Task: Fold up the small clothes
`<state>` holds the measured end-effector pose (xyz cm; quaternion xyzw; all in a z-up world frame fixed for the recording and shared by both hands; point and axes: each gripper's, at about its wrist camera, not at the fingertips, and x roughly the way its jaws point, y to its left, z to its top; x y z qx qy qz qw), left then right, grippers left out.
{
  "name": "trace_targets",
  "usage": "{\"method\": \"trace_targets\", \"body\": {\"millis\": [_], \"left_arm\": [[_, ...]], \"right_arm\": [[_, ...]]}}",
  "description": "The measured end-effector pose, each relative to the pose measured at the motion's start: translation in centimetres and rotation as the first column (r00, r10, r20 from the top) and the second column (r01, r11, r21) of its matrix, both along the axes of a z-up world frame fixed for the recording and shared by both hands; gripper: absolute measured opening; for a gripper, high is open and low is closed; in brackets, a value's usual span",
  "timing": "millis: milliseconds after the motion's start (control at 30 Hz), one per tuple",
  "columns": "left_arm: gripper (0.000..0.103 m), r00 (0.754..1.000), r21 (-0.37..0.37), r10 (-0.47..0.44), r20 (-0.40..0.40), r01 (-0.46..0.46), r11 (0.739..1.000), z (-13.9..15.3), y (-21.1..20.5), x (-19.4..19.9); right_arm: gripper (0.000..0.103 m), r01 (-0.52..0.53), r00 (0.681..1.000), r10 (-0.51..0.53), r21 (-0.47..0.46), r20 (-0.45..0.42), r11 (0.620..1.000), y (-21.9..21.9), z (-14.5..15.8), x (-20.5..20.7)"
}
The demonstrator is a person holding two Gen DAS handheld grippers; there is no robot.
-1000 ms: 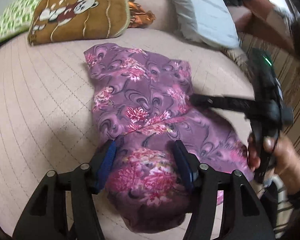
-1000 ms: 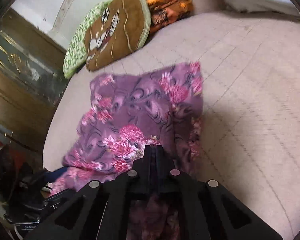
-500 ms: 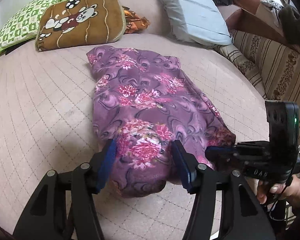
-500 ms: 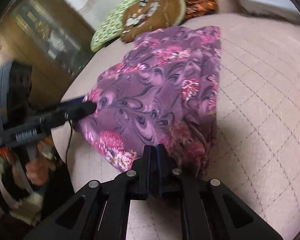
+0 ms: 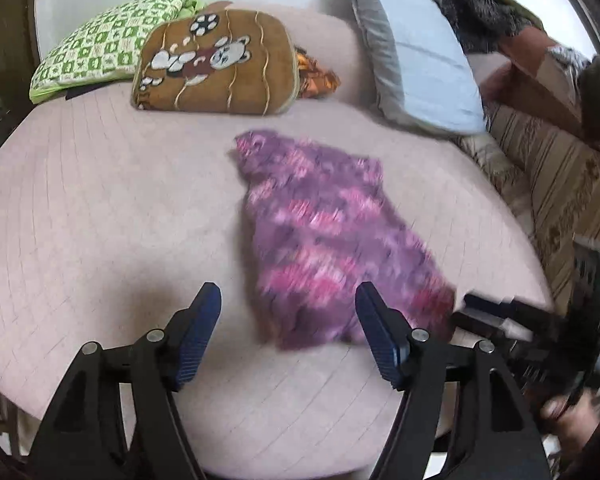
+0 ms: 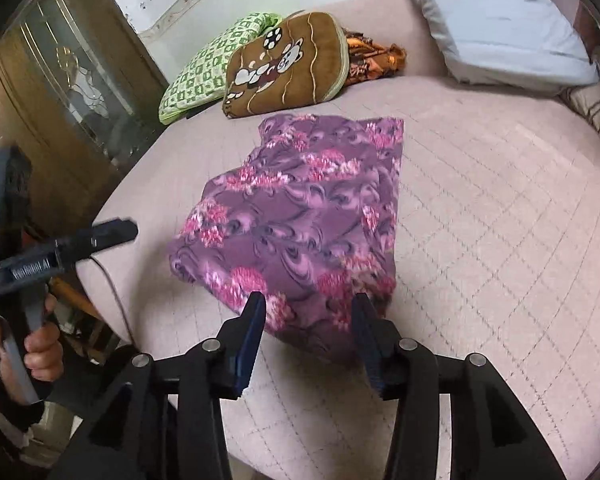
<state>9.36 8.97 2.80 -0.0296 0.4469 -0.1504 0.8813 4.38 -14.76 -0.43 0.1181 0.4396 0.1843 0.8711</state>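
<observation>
The pink quilted bed carries the purple floral garment, lying folded just ahead of both tools. The left hand-held gripper has its jaws spread wide, holding nothing. The right hand-held gripper is likewise parted, flanking the cloth's near edge.

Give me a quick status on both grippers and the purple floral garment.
Left gripper open, empty. Right gripper open, straddling near edge of purple floral garment. Garment flat on bed, folded over. Nothing in the way.
</observation>
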Motion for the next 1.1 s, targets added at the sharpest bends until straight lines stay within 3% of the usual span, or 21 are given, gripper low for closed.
{"method": "trace_targets", "body": {"millis": [100,167,200,333,433,533,633,667,733,800,867,933,1100], "left_arm": [[0.069,0.999,0.007,-0.006,-0.053,0.006,1.0,-1.5,-1.4,1.2],[0.068,0.995,0.027,-0.002,-0.096,0.005,1.0,-3.4,-1.8,1.7],[0.069,0.993,0.031,0.003,-0.12,0.0,1.0,-4.6,-1.6,2.0],[0.069,0.97,-0.123,-0.019,-0.242,-0.012,0.992,-8.2,-0.1,3.1],[0.076,0.977,-0.1,-0.043,-0.208,0.023,0.995,-8.6,-0.6,2.9],[0.075,0.972,-0.166,-0.029,-0.233,-0.01,0.986,-7.9,0.4,2.9],[0.073,0.979,-0.16,-0.016,-0.206,-0.017,0.987,-5.8,0.8,1.2],[0.073,0.982,-0.141,-0.016,-0.186,-0.011,0.99,-5.2,0.7,0.4],[0.074,0.992,-0.051,-0.016,-0.128,0.01,0.999,-3.7,-0.3,-1.8],[0.076,0.998,0.026,-0.02,-0.068,0.022,0.999,-2.7,-1.2,-3.9],[0.077,1.0,0.108,-0.015,-0.013,0.017,0.994,-2.0,-2.1,-5.8],[0.077,1.0,0.167,-0.016,0.025,0.011,0.986,-1.7,-2.9,-7.6],[0.077,0.997,0.228,-0.047,0.057,0.033,0.973,-1.6,-4.2,-9.8]], "right_arm": [[0.043,-0.023,1.0,0.023,0.072,-0.002,0.997,1.2,-0.6,1.0],[0.032,-0.054,0.999,0.053,0.096,0.008,0.994,2.5,-1.0,1.3],[0.031,-0.067,0.998,0.066,0.1,0.012,0.993,3.2,-1.3,1.5],[0.029,-0.088,0.993,0.091,0.048,-0.08,0.995,5.6,-5.9,3.2],[0.028,-0.089,0.994,0.093,0.076,-0.059,0.993,5.2,-6.3,3.0],[0.029,-0.078,0.994,0.085,0.09,-0.074,0.993,4.2,-4.9,2.6],[0.037,-0.045,0.997,0.049,0.067,-0.058,0.997,2.6,-3.4,1.1],[0.048,-0.029,0.998,0.03,0.029,-0.052,0.999,2.0,-2.9,0.4],[0.064,0.017,0.999,-0.019,-0.04,-0.045,0.999,0.8,-1.8,-1.0],[0.071,0.063,0.997,-0.066,-0.07,-0.041,0.996,-0.1,-0.7,-2.3],[0.088,0.145,0.988,-0.151,-0.118,-0.036,0.982,-0.7,0.2,-3.8],[0.093,0.185,0.982,-0.189,-0.155,-0.012,0.97,-1.0,1.2,-5.3],[0.1,0.135,0.99,-0.137,-0.287,0.014,0.948,0.3,2.3,-8.4]]}}
